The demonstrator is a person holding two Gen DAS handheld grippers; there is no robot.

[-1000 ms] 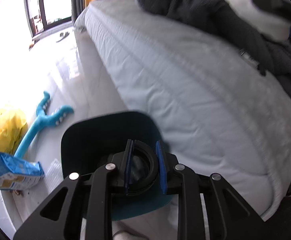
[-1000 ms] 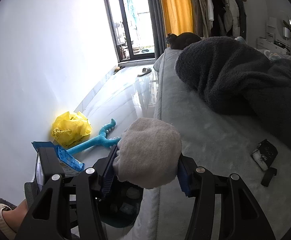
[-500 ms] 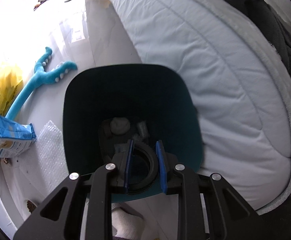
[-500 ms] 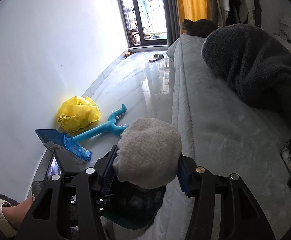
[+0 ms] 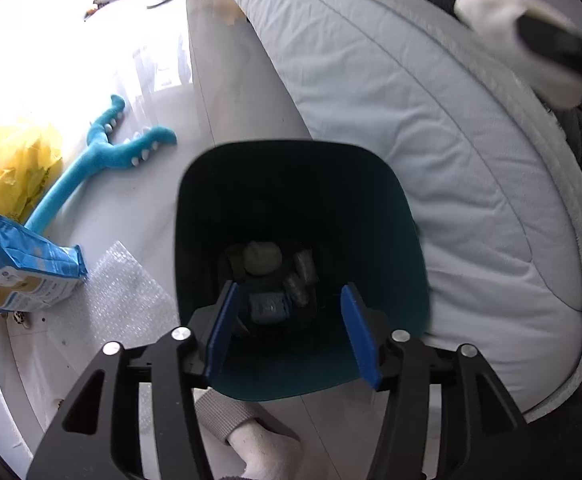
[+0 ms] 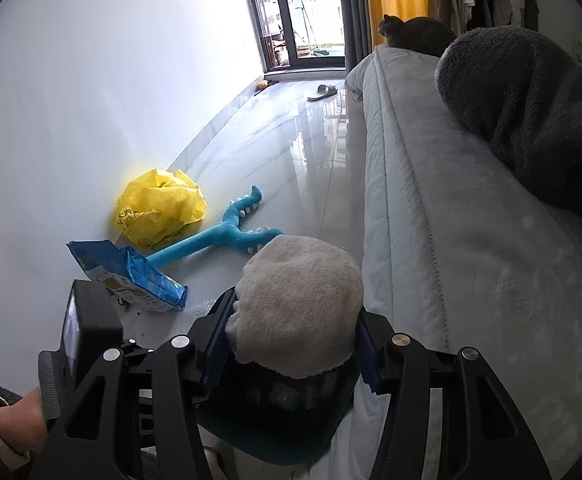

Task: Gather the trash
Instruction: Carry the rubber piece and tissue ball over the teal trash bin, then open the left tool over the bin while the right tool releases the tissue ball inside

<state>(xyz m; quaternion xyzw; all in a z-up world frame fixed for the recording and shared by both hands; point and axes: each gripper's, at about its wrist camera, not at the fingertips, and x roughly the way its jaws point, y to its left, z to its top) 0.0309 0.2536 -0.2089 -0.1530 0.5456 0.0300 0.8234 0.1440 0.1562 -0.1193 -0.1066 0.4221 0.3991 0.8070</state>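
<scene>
- The teal bin (image 5: pixel 303 200) is standing on the floor tight against the side of the bed (image 5: pixel 431 152), probably so both grippers can drop into it from above.
- Down inside the bin, a few crumpled scraps (image 5: pixel 263 258) are lying in a dark heap on the bottom.
- The left gripper (image 5: pixel 291 332) is hanging right over the bin's mouth; its jaws have just been opening and nothing is sitting between the blue pads (image 5: pixel 221 328), so whatever it carried looks released.
- The right gripper (image 6: pixel 291 344) is clamping a balled cloth (image 6: pixel 299 304), off-white and nubbly like towelling, just above the bin; I'd guess it is going in next.
- Beyond the bin, away from the bed, a sheet of bubble wrap (image 5: pixel 119 292) is lying flat and clear on the glossy pale tiles.
- Beside that, a blue crinkled packet (image 5: pixel 23 268) is slumping against the wall.
- Further from the bin, a soft blue forked toy (image 5: pixel 103 152) and a crumpled yellow bag (image 5: pixel 7 164) are waiting.
- On the bed, a fuzzy dark blanket (image 6: pixel 531 108) is lying heaped.
</scene>
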